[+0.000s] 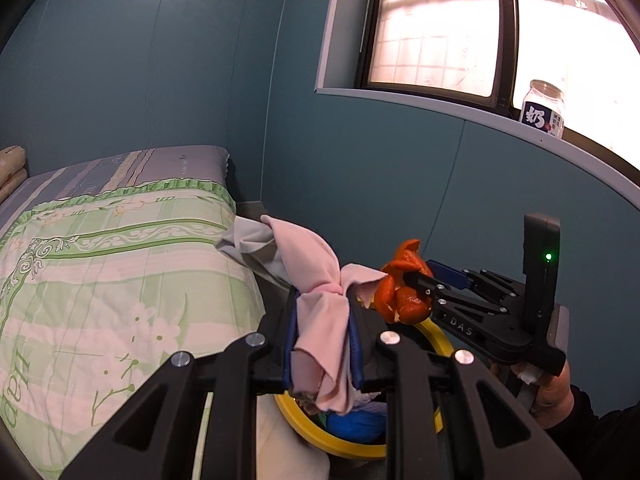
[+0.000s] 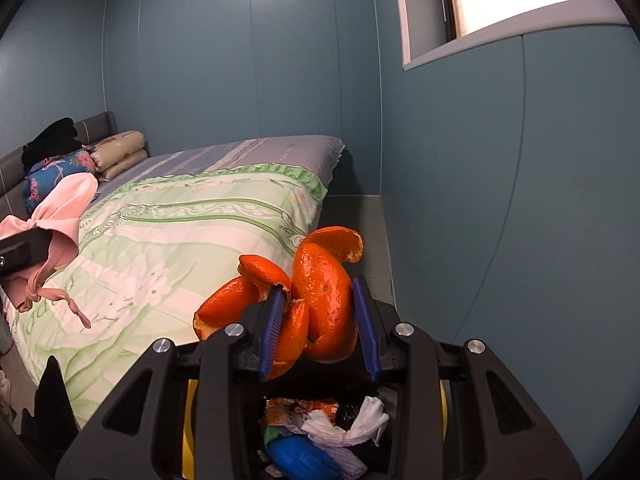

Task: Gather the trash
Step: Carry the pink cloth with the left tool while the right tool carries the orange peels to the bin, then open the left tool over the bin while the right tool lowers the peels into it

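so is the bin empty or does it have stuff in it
Not empty. Looking down past the right gripper, the yellow-rimmed bin holds white crumpled tissue, a blue item and a wrapper. How deep the pile goes cannot be told.

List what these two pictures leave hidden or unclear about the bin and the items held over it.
- Bin: right wrist view, the right gripper covers most of its yellow rim; depth unseen.
- Trash inside: partly covered by that gripper.
- Pink cloth: left wrist view, its lower end is behind the left gripper.
- Orange peel: its underside is unseen.
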A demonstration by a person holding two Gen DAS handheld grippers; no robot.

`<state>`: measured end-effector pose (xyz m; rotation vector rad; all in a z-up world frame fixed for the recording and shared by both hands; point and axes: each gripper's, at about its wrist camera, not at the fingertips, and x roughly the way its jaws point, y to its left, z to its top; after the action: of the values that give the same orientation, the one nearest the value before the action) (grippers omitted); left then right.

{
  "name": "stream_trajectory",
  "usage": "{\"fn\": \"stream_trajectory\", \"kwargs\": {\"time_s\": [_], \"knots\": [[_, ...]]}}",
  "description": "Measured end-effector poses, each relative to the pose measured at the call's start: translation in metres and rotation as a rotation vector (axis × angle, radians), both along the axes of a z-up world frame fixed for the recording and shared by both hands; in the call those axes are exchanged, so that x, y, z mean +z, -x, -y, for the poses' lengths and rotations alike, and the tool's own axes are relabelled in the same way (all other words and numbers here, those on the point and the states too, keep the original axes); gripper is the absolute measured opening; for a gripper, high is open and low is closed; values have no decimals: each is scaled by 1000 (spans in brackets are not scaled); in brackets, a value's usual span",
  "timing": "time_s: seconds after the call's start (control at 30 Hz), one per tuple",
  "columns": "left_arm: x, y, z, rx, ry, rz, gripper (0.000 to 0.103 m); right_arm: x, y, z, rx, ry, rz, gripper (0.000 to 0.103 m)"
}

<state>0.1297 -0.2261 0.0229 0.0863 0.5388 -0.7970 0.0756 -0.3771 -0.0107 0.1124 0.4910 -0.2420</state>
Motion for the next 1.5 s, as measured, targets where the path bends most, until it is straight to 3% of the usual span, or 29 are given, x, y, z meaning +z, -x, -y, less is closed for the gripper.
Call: {"fn": "stream_trajectory", "kwargs": {"time_s": [0.93, 1.07, 1.13, 1.23, 1.3, 1.33, 1.5], "knots": [[-48, -19, 60, -44, -32, -135, 20, -34, -7, 8, -21, 14, -182, 32], [-51, -25, 64, -34, -40, -136, 20, -37, -13, 8, -36, 62, -204, 29], [-54, -30, 65, -27, -40, -153, 20, -39, -13, 13, -34, 22, -204, 29], [-59, -38, 61, -18, -23, -189, 31, -37, -12, 16, -35, 4, -199, 34], [-61, -42, 57, 5, -15, -197, 52, -34, -12, 17, -44, 7, -186, 46], [-61, -44, 54, 18, -3, -200, 60, -33, -11, 18, -47, 1, -181, 47], [-58, -48, 43, 46, 9, -195, 63, -31, -9, 22, -72, -5, -176, 50]]}}
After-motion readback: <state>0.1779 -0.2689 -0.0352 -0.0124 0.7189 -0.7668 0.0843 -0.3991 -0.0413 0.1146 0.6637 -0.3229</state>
